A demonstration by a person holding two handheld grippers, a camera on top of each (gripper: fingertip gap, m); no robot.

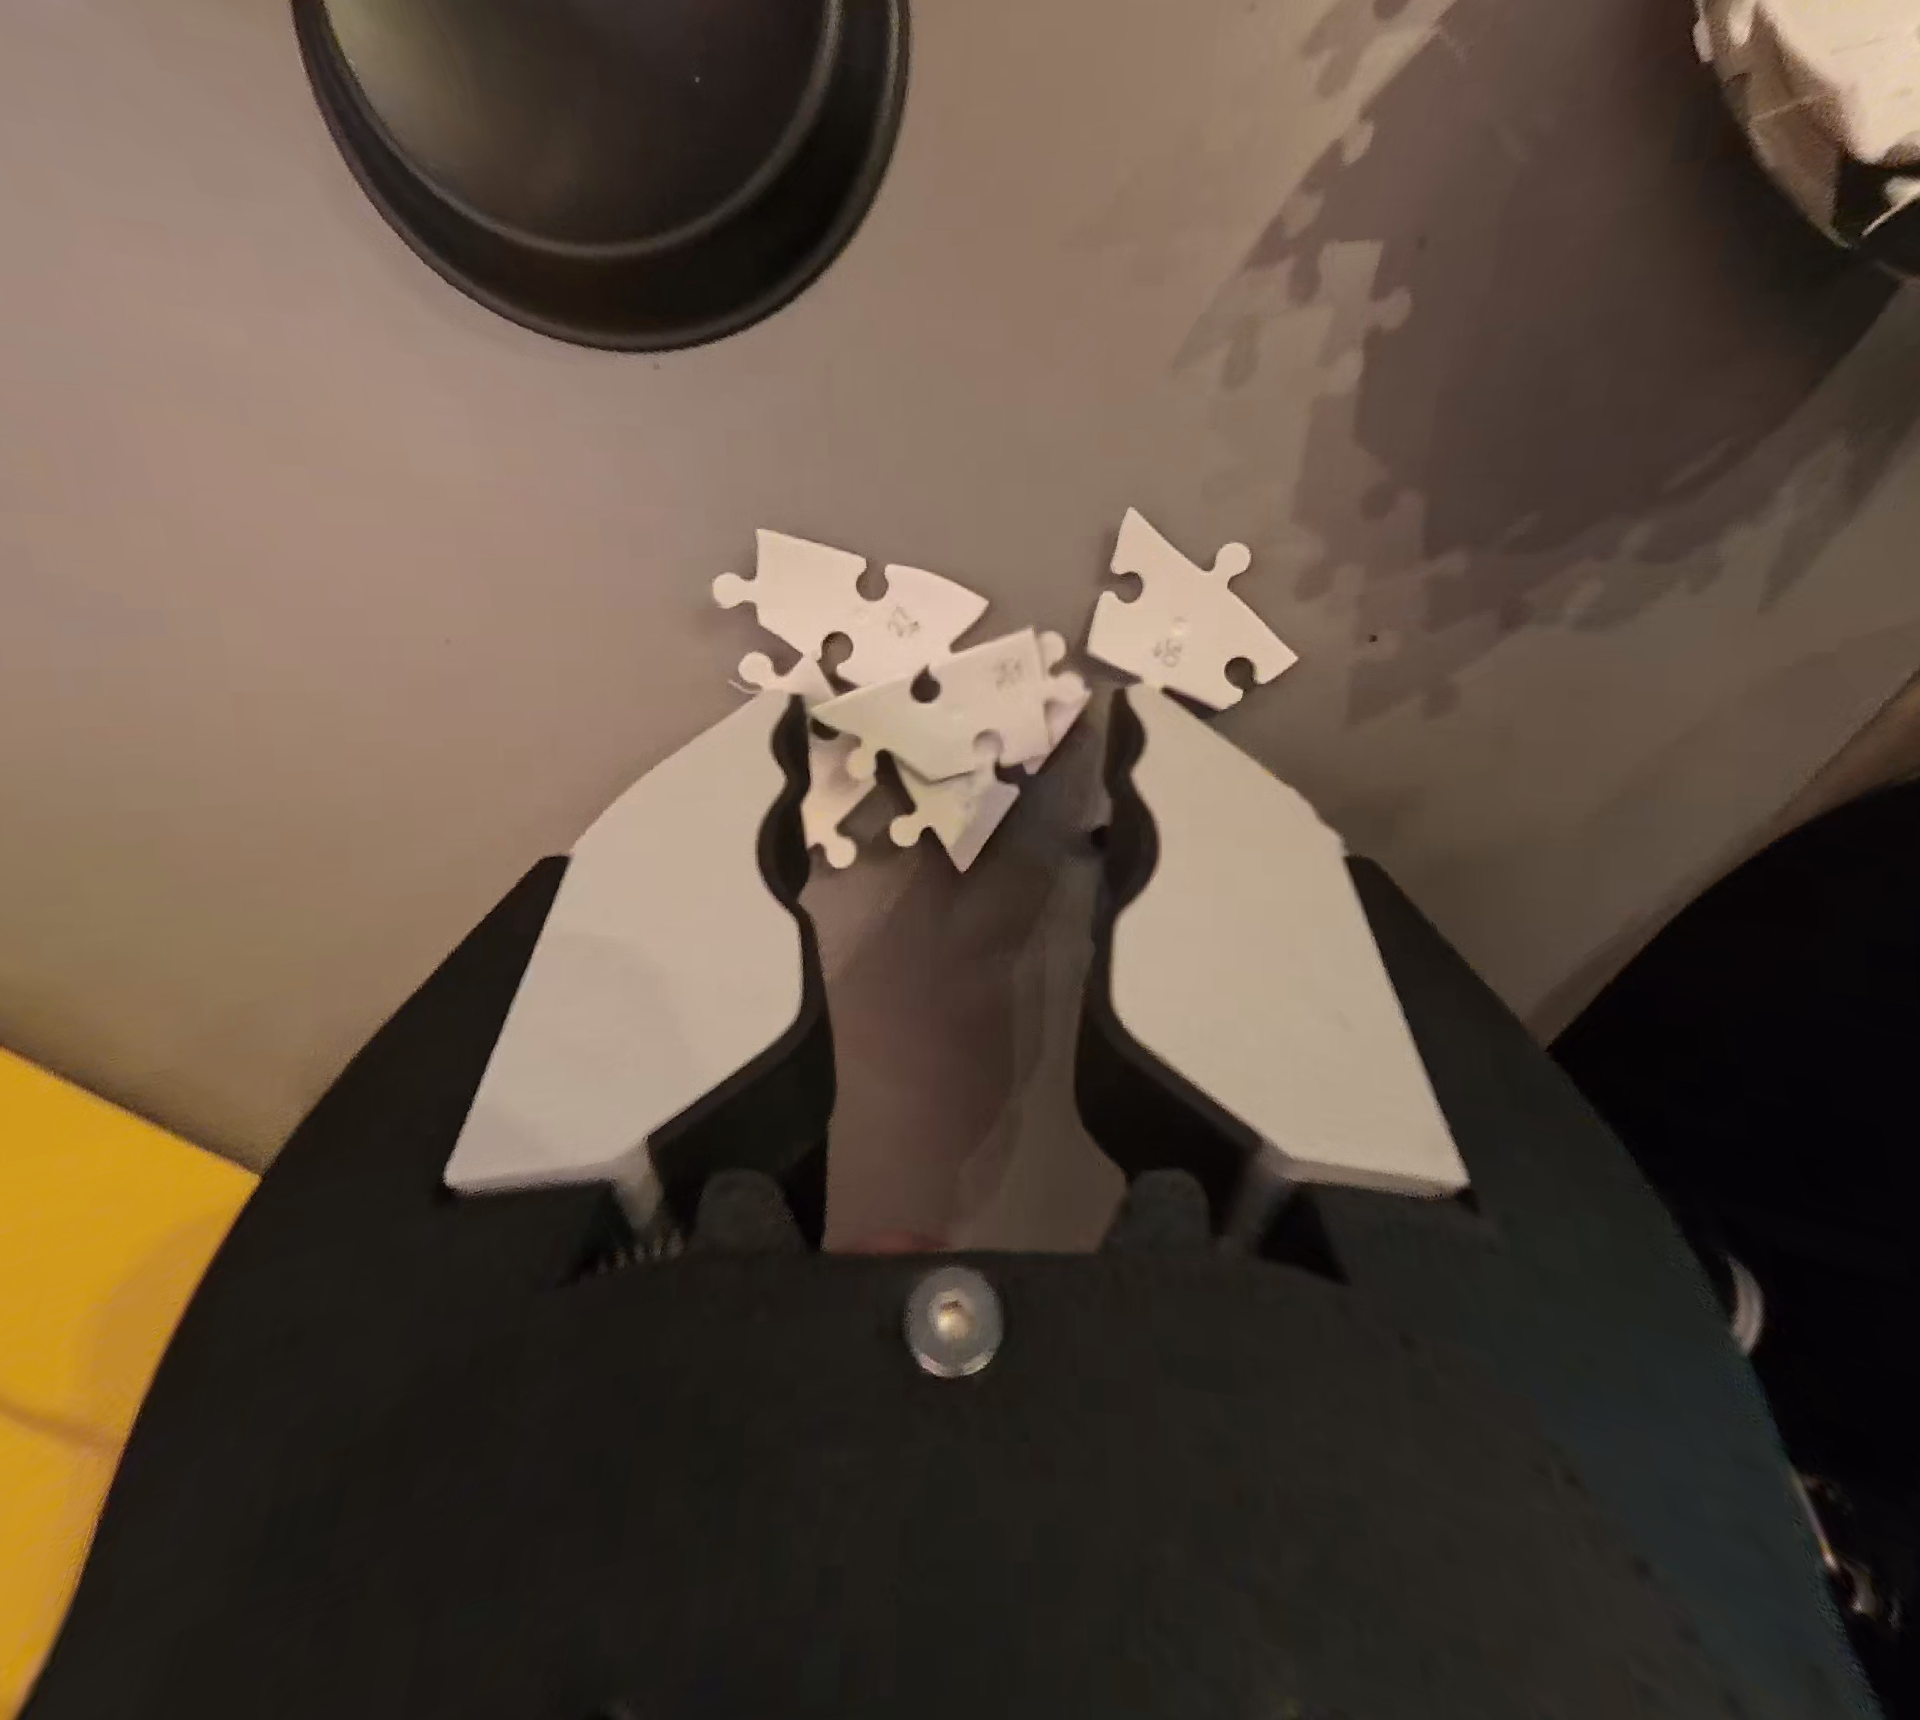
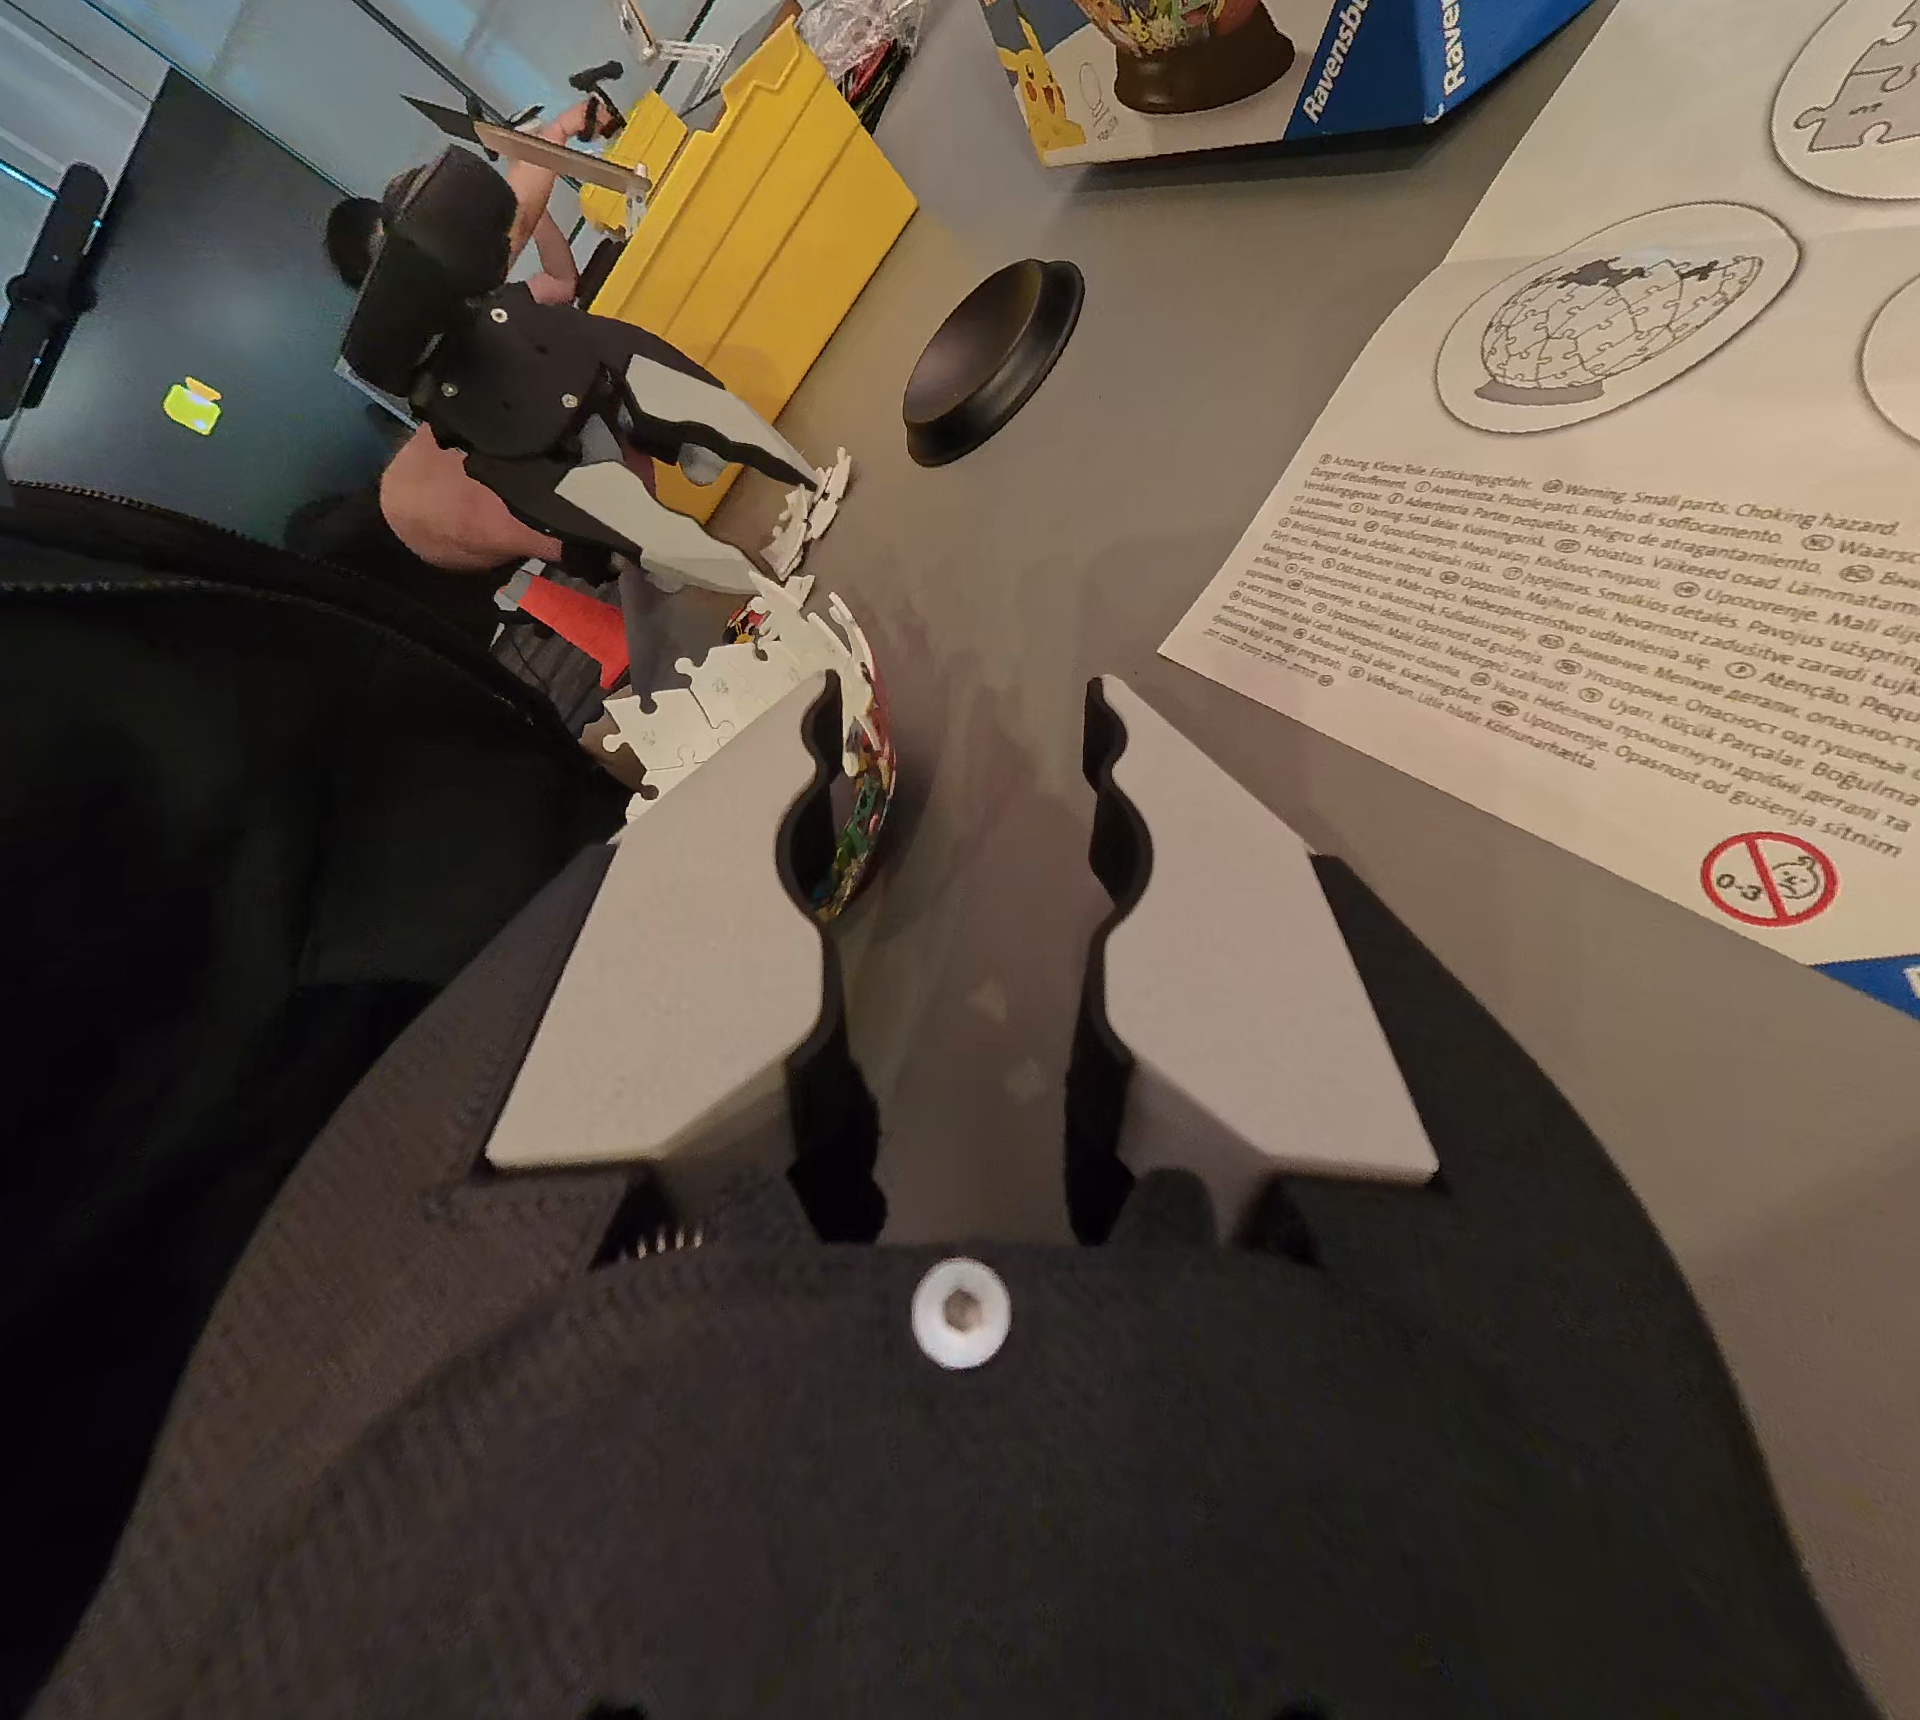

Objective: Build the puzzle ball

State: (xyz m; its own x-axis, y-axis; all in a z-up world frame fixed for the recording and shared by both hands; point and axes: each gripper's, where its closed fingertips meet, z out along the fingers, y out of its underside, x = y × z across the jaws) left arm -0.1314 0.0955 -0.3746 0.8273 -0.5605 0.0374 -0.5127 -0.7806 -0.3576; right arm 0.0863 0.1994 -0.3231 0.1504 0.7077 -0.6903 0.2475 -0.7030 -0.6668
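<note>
Left gripper (image 1: 948, 714) spread over heaped white puzzle pieces (image 1: 914, 683), black stand (image 1: 592, 60) beyond, grey table (image 1: 312, 527)

We saw loose white pieces (image 1: 914, 694) heaped face-down at centre, one piece (image 1: 1179, 621) apart at 1 o'clock, half-built ball (image 1: 1808, 18) at 2 o'clock.

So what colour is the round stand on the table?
Black, with a glossy dished top: the stand shows best in the left wrist view.

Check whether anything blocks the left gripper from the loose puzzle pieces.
Nothing visible does. The left gripper is open, with the heap of white puzzle pieces right at its fingertips on the grey table. One separate piece lies beside its right fingertip.
</note>
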